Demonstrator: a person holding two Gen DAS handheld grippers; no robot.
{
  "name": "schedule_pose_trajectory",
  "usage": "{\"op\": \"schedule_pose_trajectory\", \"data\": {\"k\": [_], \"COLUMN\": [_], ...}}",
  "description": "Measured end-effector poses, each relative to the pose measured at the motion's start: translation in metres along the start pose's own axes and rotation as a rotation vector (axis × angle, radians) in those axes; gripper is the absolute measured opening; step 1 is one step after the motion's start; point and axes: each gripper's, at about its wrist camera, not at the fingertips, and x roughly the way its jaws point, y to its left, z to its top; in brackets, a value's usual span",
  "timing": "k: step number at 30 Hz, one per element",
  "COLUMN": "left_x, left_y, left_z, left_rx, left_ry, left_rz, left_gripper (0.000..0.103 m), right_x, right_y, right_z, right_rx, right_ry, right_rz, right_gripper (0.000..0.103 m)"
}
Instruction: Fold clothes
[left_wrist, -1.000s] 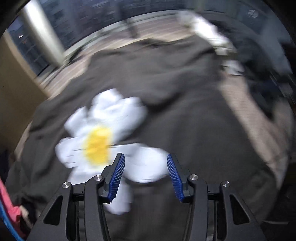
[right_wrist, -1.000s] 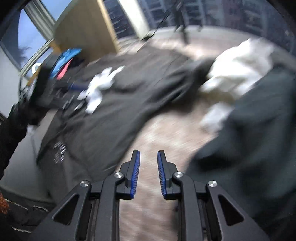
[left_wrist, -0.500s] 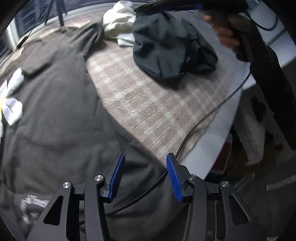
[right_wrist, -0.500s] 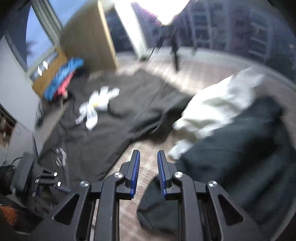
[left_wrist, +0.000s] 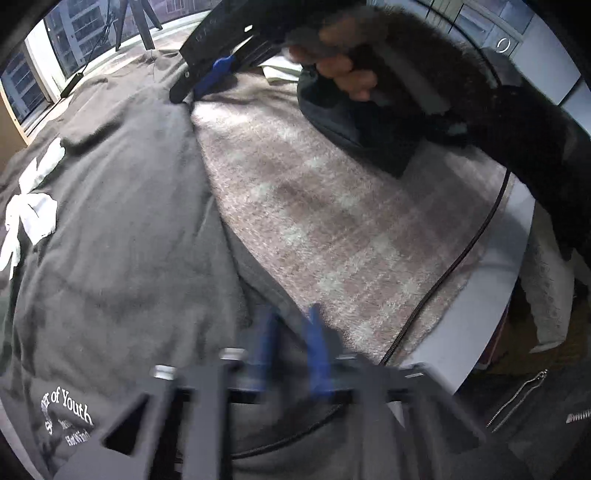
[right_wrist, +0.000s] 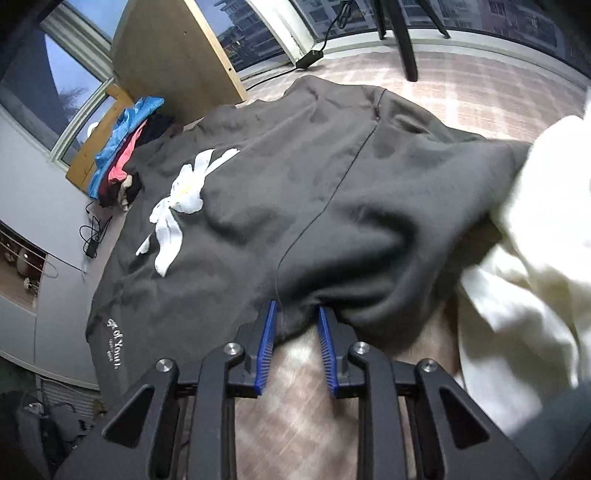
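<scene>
A dark grey sweatshirt (left_wrist: 122, 229) with a white flower print (left_wrist: 31, 206) lies spread on a plaid blanket (left_wrist: 332, 221). It also shows in the right wrist view (right_wrist: 295, 192) with its flower print (right_wrist: 181, 199). My left gripper (left_wrist: 290, 325) is blurred, its jaws a little apart around the sweatshirt's near right edge. My right gripper (right_wrist: 295, 310) is open, its jaws either side of the sweatshirt's edge by the side seam. It also shows in the left wrist view (left_wrist: 210, 77) at the far edge of the sweatshirt.
A white garment (right_wrist: 535, 240) and a dark garment (left_wrist: 369, 122) lie on the blanket to the right. A black cable (left_wrist: 461, 254) runs along the bed's right edge. Folded coloured clothes (right_wrist: 125, 147) sit by a wooden board at the far left.
My left gripper has dropped to the sweatshirt's near edge and its jaws have narrowed. My right gripper has swung left from the dark garment to the sweatshirt's edge and opened wider.
</scene>
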Motion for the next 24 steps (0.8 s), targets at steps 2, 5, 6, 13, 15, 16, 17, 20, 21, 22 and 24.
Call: {"op": "schedule_pose_trajectory", "data": {"k": [2,5,6,13,15,16,17,20,21,22,24], "left_x": [-0.005,-0.021,-0.026,-0.038,-0.025,-0.018,-0.010,-0.014,-0.016,-0.019,-0.025], "left_y": [0.008,0.019,0.021,0.023,0.020,0.019,0.017,0.019,0.020,0.023,0.030], "left_z": [-0.002,-0.006,-0.007,-0.005,-0.002,-0.002,-0.002,-0.004,-0.003,-0.003,-0.003], "left_rx": [-0.022,-0.055,-0.065,-0.117,-0.109,-0.109,-0.110,-0.095,-0.098,-0.105,-0.118], "left_ry": [-0.009,-0.032,-0.039,-0.084,-0.065,-0.051,-0.038,-0.049,-0.051,-0.047,-0.041], "left_rz": [-0.038,-0.100,-0.119,-0.236,-0.230,-0.230,-0.229,-0.238,-0.242,-0.258,-0.275], "left_gripper": [0.003,0.003,0.003,0.003,0.003,0.003,0.003,0.003,0.004,0.004,0.007], "right_x": [-0.005,-0.017,-0.024,-0.007,0.021,0.036,0.037,0.011,-0.002,-0.015,-0.034], "right_y": [0.005,0.020,0.029,0.086,0.087,0.082,0.076,0.058,0.051,0.042,0.027], "right_z": [0.006,0.019,0.025,0.078,0.087,0.088,0.086,0.072,0.065,0.057,0.042], "right_rx": [-0.010,-0.050,-0.077,-0.211,-0.204,-0.185,-0.157,-0.129,-0.125,-0.121,-0.116], "right_ry": [-0.035,-0.087,-0.104,-0.129,-0.062,0.006,0.023,-0.019,-0.041,-0.059,-0.079], "right_rz": [0.007,0.001,-0.009,-0.152,-0.128,-0.098,-0.090,-0.054,-0.059,-0.093,-0.175], "right_gripper": [0.002,0.002,0.002,0.003,0.004,0.004,0.004,0.005,0.005,0.008,0.018]}}
